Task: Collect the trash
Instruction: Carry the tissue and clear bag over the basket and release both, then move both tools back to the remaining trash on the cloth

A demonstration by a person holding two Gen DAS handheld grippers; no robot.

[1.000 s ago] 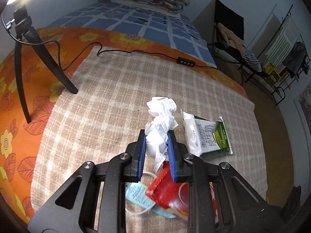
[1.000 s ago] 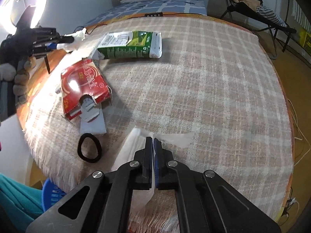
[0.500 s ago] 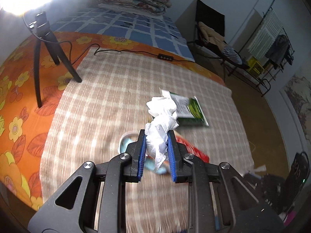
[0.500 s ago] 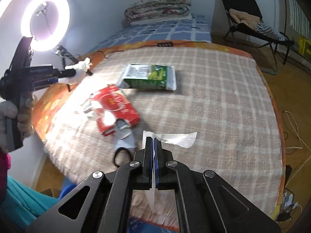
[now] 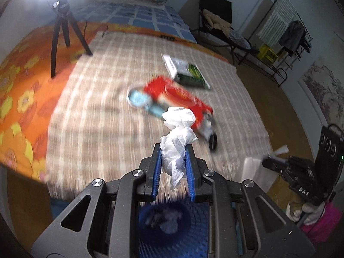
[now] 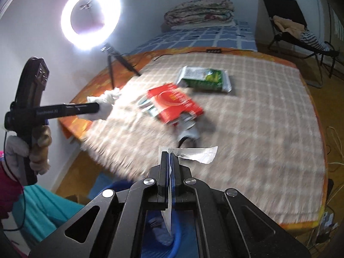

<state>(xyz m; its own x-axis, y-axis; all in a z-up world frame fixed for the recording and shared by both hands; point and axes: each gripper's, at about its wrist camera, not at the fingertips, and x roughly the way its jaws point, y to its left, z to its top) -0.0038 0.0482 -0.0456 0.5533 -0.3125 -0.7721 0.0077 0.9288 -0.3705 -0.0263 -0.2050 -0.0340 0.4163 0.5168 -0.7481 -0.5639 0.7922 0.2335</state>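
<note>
Judging progress: crumpled tissue [image 5: 176, 142] was clamped in left gripper [image 5: 173, 167], torn wrapper [image 6: 193, 153] pinched in right gripper [image 6: 171, 161], both w/ blue bin [image 5: 172, 219] seen below; red box [image 5: 178, 95], green pack [image 5: 189, 73], mask [image 5: 137, 97] & hair tie [image 5: 212, 143] were left on bed.

ring light [image 6: 90, 19] glares; bed [image 6: 247, 111] motion-blurred, fisheye edges dark.

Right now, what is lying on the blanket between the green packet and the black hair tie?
The red box lies between the green packet and the black hair tie, clearest in the right wrist view.
</note>
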